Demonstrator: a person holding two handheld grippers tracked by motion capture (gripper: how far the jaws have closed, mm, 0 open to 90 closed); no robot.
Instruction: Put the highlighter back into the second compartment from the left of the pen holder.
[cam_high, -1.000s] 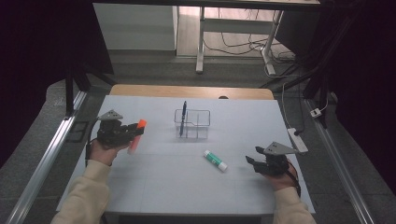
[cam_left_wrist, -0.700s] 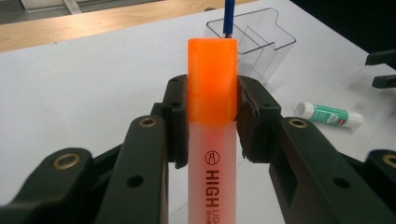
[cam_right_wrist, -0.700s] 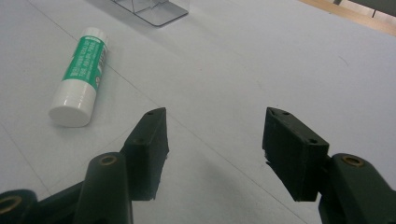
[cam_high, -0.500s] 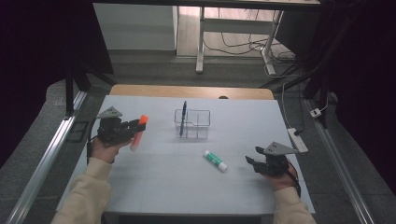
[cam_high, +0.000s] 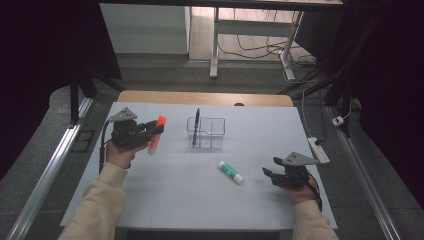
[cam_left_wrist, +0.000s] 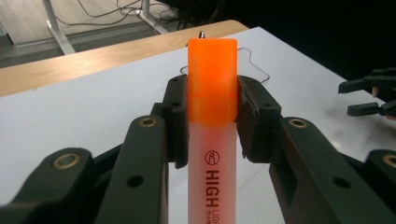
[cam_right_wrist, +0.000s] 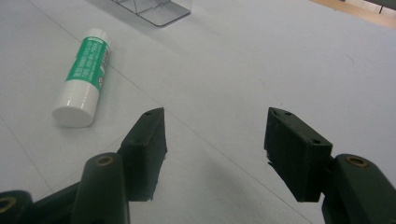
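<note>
above the table's left side: left gripper (cam_high: 156, 131) clamps orange highlighter (cam_left_wrist: 212, 93)
right gripper (cam_right_wrist: 215, 140): jaws wide, empty, near glue stick (cam_right_wrist: 84, 74)

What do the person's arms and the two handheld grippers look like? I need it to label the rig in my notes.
Both forearms wear cream long sleeves. The left gripper and right gripper are black, each topped by a grey three-cornered plate, with a black cable trailing down from the left one. Close up, the jaws are matte black linked bars with brass-coloured pivot pins and blocky pads.

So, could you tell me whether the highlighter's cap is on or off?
On: the orange cap covers the tip of the highlighter clamped in the left gripper.
</note>
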